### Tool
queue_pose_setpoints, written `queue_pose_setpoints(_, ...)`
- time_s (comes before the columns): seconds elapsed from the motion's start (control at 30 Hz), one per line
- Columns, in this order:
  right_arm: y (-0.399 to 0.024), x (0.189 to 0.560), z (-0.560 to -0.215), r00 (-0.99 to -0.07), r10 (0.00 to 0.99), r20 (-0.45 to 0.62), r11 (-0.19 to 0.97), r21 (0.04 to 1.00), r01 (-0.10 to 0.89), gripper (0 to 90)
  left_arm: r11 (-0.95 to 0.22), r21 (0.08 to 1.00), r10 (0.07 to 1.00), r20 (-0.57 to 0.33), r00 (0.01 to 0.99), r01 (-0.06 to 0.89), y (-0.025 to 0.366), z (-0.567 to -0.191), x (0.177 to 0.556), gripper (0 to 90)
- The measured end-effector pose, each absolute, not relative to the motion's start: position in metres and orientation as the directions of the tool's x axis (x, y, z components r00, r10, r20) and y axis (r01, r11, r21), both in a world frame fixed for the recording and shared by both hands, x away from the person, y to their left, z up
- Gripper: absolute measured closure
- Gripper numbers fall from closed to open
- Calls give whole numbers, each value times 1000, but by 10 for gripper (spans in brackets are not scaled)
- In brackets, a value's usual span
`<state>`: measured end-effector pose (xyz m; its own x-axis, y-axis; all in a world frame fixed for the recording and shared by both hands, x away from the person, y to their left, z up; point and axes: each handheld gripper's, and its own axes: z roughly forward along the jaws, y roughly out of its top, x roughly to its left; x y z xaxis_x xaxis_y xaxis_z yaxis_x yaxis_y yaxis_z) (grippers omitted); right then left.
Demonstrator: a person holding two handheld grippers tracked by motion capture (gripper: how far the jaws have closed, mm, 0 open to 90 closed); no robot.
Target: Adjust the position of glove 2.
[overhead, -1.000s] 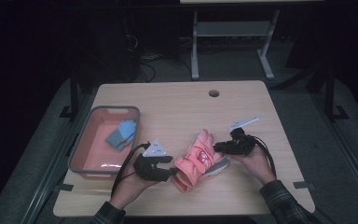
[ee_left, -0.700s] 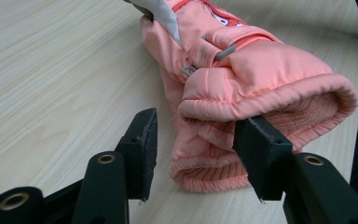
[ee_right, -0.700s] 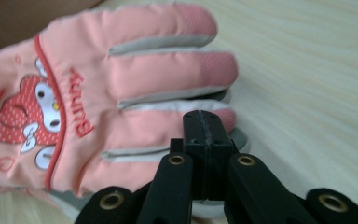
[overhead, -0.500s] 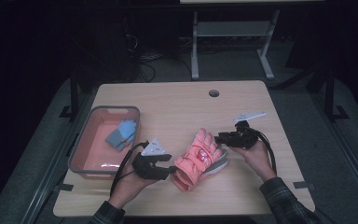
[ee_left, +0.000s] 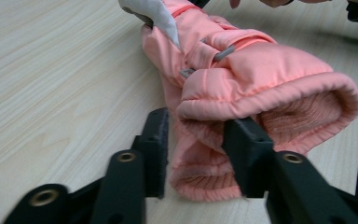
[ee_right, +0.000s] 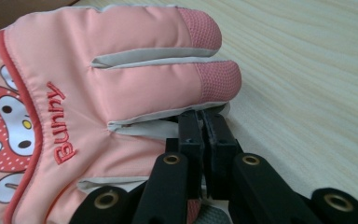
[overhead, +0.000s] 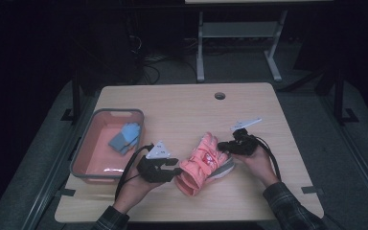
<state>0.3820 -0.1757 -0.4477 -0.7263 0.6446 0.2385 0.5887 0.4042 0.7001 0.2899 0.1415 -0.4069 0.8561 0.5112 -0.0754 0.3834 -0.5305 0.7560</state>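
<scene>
On the wooden table (overhead: 182, 103), lower centre, both grippers stretch the pink glove (overhead: 203, 163) — left gripper (ee_left: 196, 156) closing on its cuff, right gripper (ee_right: 204, 135) pinched shut on a finger.

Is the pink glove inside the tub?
No, the pink glove lies on the table beside the tub, and the tub has a blue glove in it.

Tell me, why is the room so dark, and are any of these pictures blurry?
High view: light falls on the table, the room behind is near black, with glare in the tub. Left gripper view: the glove is sharp, the near jaws soft. Right gripper view: bright and even, the glove's lettering crisp, jaws slightly blurred.
</scene>
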Motion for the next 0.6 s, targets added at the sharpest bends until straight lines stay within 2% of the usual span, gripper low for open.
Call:
queue_pose_setpoints(0.17, -178, 380, -441, -730, 646, 223, 406, 709, 576, 880, -534, 754, 505, -79, 860, 383, 143, -406, 292, 761)
queue_pose_setpoints(0.27, -181, 377, -434, -723, 651, 231, 397, 709, 583, 882, -510, 769, 496, -103, 862, 386, 147, -404, 294, 888)
queue_pose_setpoints(0.37, -184, 375, -429, -722, 652, 233, 389, 714, 582, 883, -509, 771, 506, -93, 857, 384, 148, -403, 294, 891)
queue_pose_setpoints(0.4, -185, 374, -428, -721, 653, 233, 386, 717, 581, 883, -512, 770, 509, -84, 857, 379, 148, -403, 293, 852)
queue_pose_setpoints(0.47, -185, 374, -429, -727, 651, 217, 399, 717, 572, 882, -529, 761, 509, -69, 858, 375, 148, -402, 290, 683)
queue_pose_setpoints(0.6, -184, 375, -431, -721, 656, 224, 401, 706, 584, 882, -533, 766, 508, -49, 860, 358, 149, -401, 285, 549)
